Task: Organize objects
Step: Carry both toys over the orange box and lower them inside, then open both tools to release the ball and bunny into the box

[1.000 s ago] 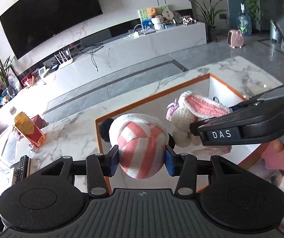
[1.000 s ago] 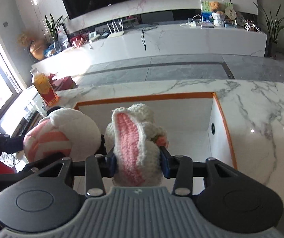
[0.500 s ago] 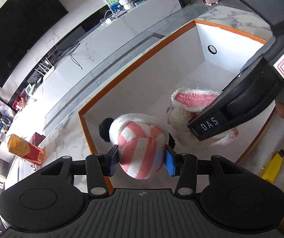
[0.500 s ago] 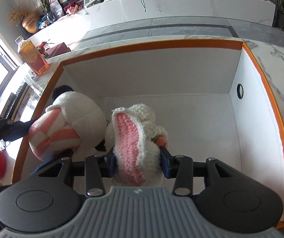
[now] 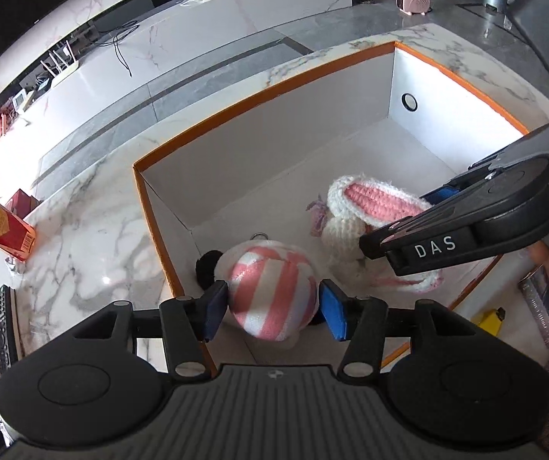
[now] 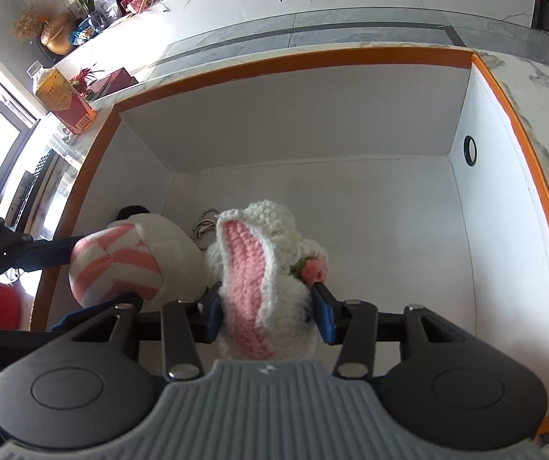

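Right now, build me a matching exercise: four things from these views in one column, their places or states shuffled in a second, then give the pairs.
1. striped plush
2. crochet bunny
3. orange-rimmed box
4. yellow drink bottle

A. on the marble counter, outside the box
B. between the left gripper's jaws
C. holds both toys inside its walls
D. between the right gripper's jaws

Pairs: 1-B, 2-D, 3-C, 4-A

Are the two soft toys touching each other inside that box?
Cannot tell. In the left wrist view a gap shows between the striped plush and crocheted bunny; in the right wrist view their outlines overlap.
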The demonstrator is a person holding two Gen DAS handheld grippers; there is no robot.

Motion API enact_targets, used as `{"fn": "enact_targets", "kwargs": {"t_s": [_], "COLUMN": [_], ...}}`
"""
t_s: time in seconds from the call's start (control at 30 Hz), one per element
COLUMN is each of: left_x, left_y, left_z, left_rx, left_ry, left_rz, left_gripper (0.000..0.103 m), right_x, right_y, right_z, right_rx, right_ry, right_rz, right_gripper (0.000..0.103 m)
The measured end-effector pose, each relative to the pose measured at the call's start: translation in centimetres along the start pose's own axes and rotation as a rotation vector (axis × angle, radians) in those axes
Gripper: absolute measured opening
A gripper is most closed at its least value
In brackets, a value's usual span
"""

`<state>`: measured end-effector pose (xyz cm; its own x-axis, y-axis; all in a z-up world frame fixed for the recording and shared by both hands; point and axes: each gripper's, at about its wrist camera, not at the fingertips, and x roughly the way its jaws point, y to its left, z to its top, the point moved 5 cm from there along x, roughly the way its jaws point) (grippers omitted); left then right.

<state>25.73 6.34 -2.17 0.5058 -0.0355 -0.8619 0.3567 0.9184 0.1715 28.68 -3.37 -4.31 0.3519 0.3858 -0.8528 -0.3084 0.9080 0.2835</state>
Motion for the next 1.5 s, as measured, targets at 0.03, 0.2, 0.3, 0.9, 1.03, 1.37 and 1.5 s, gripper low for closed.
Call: {"fn": "enact_targets", "kwargs": {"t_s": [0.03,0.2,0.3,0.9,1.03,1.37,1.5], "left_x": [-0.5,-2.8,-3.8,-3.7,-1.9,1.5,0.3], "left_y": [0.2,1.4,2.2,3.4,2.8,1.4,0.5], "left_z": [0.1,0.7,1.0,0.8,2.9,3.5,2.0], "left_rx": [-0.022,-0.124,-0.169,-0.17,-0.086,-0.013,-0.021], "left_ry": [-0.008,-0.056,-0.072,-0.132,-0.121,0.039,0.097], "left_rz": [-0.012,-0.069,-0.063,0.004,0.057,0.063,0.033], "left_gripper": [0.062,0.061,0.048,0.043,0.045,0.033,0.032], "right_x": [-0.2,-1.1,-1.4,0.1,-0.3,-0.4,-0.5], "right_y": [0.0,-0.3,-0.3,-0.4,-0.8,-1.4,-1.8], "right_z": [0.0,0.1,0.0,-0.9,-0.7,-0.9,-1.1], "right_rx": [0.002,0.032,0.037,0.189,0.173,0.172,0.211], "right_ry": [0.001,0.018,0.029,0.069,0.053,0.068,0.065], "right_rz": [0.006,0.056,0.067,0.106,0.068,0.089,0.087], "right_gripper": [0.051,0.051,0.042,0.04,0.038,0.038,0.038]}}
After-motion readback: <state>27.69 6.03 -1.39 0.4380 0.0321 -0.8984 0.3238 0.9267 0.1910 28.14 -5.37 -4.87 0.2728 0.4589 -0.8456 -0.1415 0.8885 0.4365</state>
